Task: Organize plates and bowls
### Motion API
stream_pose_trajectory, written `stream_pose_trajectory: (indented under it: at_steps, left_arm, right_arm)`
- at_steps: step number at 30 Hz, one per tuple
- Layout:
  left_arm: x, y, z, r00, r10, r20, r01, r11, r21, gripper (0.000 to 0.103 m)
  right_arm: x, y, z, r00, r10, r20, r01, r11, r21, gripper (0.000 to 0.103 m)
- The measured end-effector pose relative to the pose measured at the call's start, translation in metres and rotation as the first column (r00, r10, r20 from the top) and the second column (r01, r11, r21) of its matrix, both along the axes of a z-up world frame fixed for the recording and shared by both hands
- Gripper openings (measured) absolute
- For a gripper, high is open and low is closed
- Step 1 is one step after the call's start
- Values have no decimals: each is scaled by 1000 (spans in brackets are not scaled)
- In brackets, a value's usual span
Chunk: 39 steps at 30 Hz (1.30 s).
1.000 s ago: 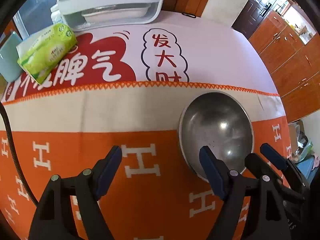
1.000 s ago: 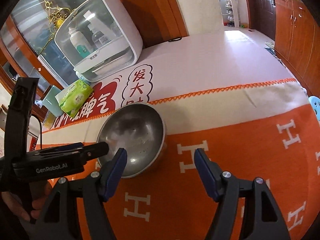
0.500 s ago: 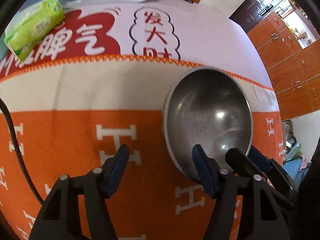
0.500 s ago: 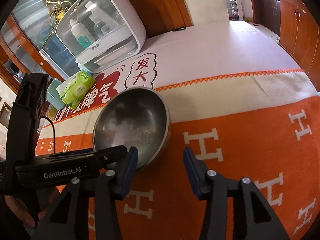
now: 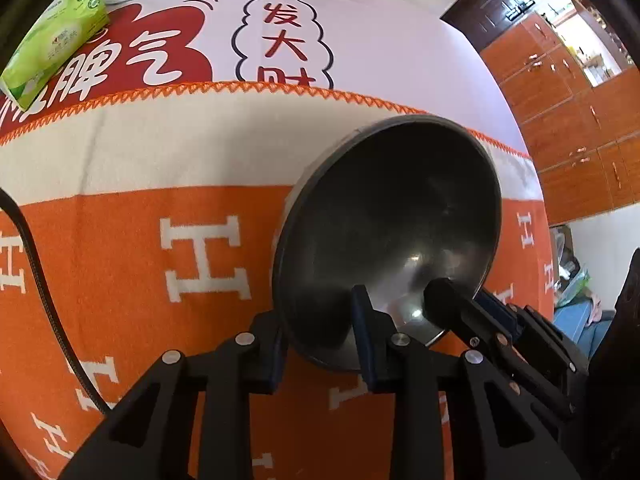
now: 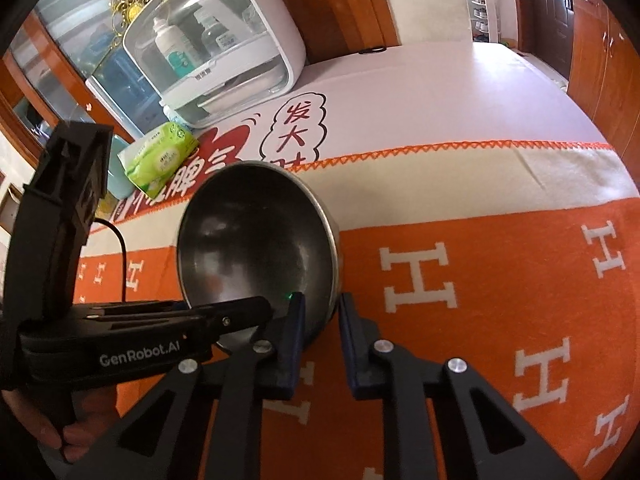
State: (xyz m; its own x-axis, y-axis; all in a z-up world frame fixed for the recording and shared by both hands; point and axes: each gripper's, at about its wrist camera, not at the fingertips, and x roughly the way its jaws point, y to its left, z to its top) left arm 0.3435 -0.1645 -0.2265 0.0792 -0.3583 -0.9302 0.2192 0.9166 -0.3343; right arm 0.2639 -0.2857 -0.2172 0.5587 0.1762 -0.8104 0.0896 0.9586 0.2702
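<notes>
A steel bowl point(image 5: 392, 216) is tilted up off the orange and white tablecloth point(image 5: 120, 240). My left gripper point(image 5: 320, 344) is shut on its near rim, one finger inside and one outside. My right gripper point(image 6: 320, 328) is shut on the rim at the other side; the bowl also shows in the right wrist view point(image 6: 256, 248). The right gripper's finger shows inside the bowl in the left wrist view point(image 5: 444, 300). The left gripper's body point(image 6: 120, 344) lies at the left of the right wrist view.
A white cabinet with a clear cover point(image 6: 224, 52) holding bottles and a tray stands at the back of the table. A green tissue pack point(image 6: 160, 156) lies next to it, also in the left wrist view point(image 5: 52, 44). Wooden cupboards point(image 5: 580, 120) stand at the right.
Both grippers moved in from either side and closed on the bowl's rim. The bowl, flat on the cloth before, now tilts up between them.
</notes>
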Motion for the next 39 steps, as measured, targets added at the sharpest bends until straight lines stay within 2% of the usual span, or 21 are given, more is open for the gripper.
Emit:
stream_pose_trajectory:
  at_steps: [6,15,24,30,39]
  left_arm:
    - [-6,-3,-4,1000,-3,-25,3,1000,-3,26]
    - [-28,-6,0,999,-30,-44,30,1000,-7,26]
    - [-50,3,21,999,-33,-39,33,999,-14,26]
    - [-76,7,40,1000,-20,-24,19,1000,-23,26]
    - [-118,18,53,1000,-2,-16,1,1000,-31,26]
  right_arm:
    - [-9,-2,-1,1000,-19,-15,19,1000,5,12]
    - [-35,-1,3,999,-26,-29,26,1000,-3,12]
    - [-67,9,22,1000,-1,-16,1,1000,-15,12]
    - [-91,18,38,1000,21,3,-21,999,-32,12]
    - [-129,35,55,998,63,4,-62,996,-59,12]
